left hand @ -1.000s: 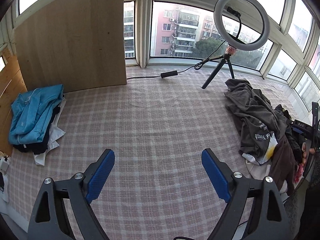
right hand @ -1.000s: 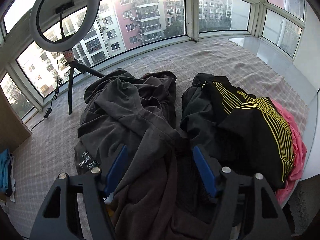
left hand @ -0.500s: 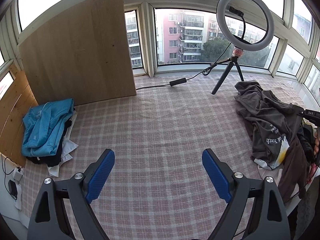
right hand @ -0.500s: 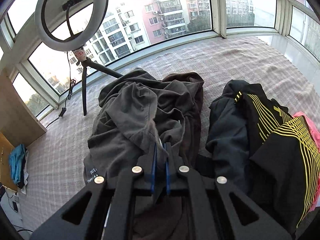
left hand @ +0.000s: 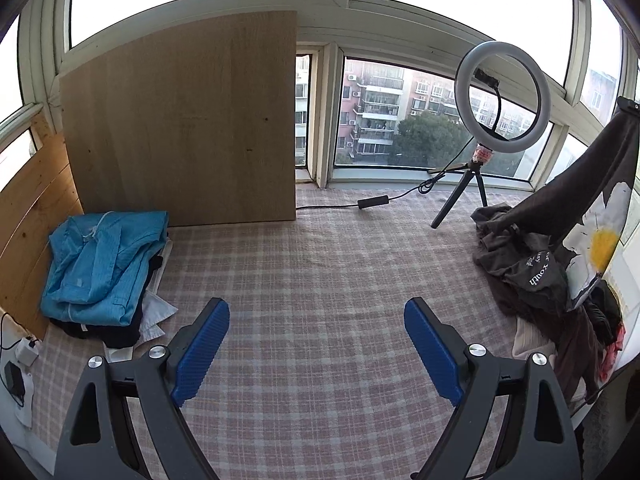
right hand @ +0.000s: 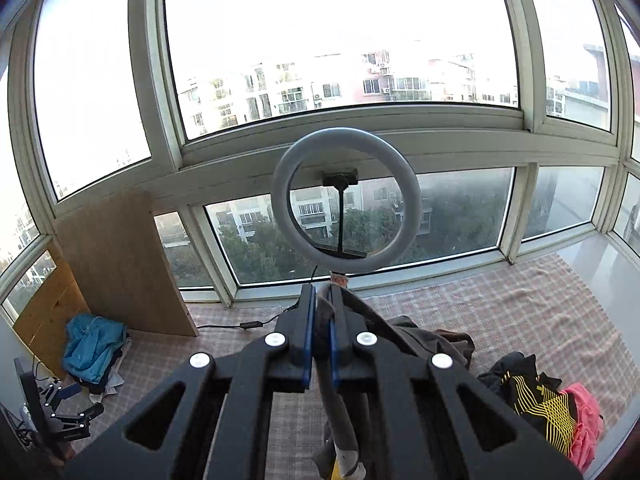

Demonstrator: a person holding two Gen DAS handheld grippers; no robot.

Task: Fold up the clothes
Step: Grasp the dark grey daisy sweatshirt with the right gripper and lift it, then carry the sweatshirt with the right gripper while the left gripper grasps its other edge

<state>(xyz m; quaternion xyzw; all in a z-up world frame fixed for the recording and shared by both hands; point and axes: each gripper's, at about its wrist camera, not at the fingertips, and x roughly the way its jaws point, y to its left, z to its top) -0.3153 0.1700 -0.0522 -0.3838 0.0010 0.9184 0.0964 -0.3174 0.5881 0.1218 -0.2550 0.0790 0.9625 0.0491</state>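
My right gripper (right hand: 320, 300) is shut on a fold of a dark brown garment (right hand: 340, 408), which hangs down beneath it. In the left wrist view that garment (left hand: 580, 184) is stretched up from the pile at the far right and shows a white daisy print, with the right gripper (left hand: 629, 107) at its top. The pile of dark unfolded clothes (left hand: 520, 276) lies under it. My left gripper (left hand: 316, 344) is open above the checked cloth (left hand: 320, 272), with nothing between its blue pads. A folded blue garment (left hand: 104, 268) tops a small stack at the left.
A ring light on a tripod (left hand: 502, 96) stands at the back near the windows, and its cable (left hand: 372, 202) runs across the cloth. A wooden board (left hand: 180, 128) leans at the back left. A black garment with yellow stripes (right hand: 532, 396) and a pink one (right hand: 580, 412) lie at the right.
The right gripper closed on the dark garment and rose sharply, pulling it up out of the pile. The left gripper lifted and tilted up a little, still open.
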